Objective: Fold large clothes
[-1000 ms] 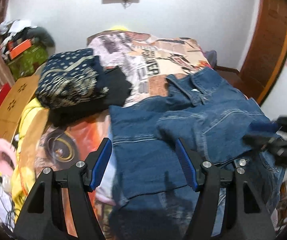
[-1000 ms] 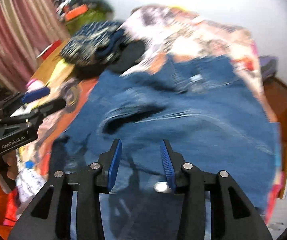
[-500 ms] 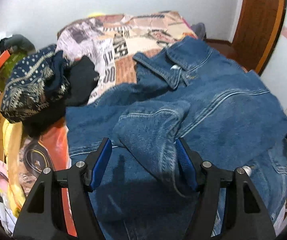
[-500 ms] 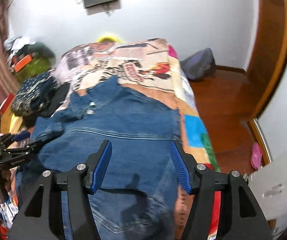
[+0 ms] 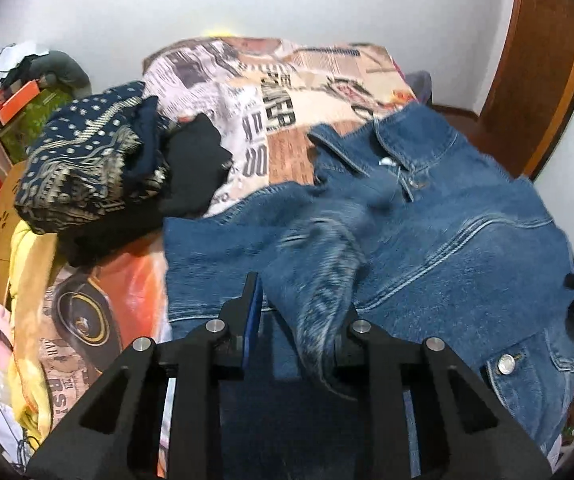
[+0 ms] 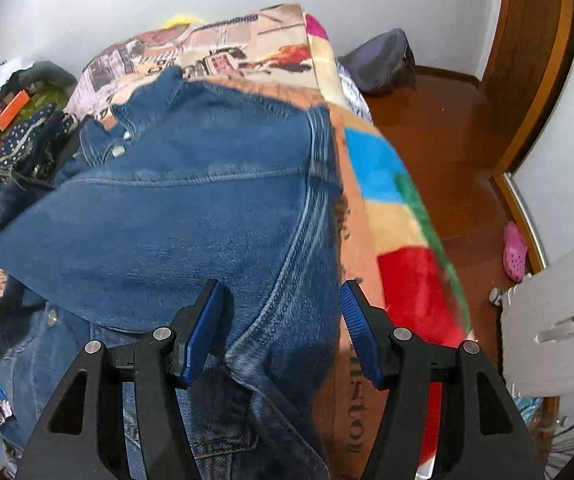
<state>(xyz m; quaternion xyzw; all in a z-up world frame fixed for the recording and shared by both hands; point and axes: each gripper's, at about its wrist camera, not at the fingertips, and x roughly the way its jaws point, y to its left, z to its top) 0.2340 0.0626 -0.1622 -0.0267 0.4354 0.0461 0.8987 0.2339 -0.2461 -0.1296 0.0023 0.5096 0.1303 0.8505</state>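
Note:
A blue denim jacket (image 5: 447, 240) lies spread on the bed, collar toward the far wall. Its left sleeve (image 5: 319, 280) is folded in over the body and bunches up between the jaws of my left gripper (image 5: 301, 304). Those jaws are closing on it, and the cloth drapes over and hides the right finger. In the right wrist view the jacket (image 6: 167, 220) fills the left half. My right gripper (image 6: 281, 296) hangs open low over the jacket's right side seam, and neither pad touches the cloth.
The patterned blanket (image 5: 255, 92) covers the bed, with its coloured edge (image 6: 387, 216) at the right. A pile of dark patterned clothes (image 5: 87, 168) sits at the far left. The wooden floor (image 6: 447, 128) holds a pink shoe (image 6: 514, 252) and a dark bag (image 6: 383, 62).
My left jaws have narrowed around the folded sleeve. The right gripper has swung from the jacket's middle to its right side seam and come lower, its jaws a little wider.

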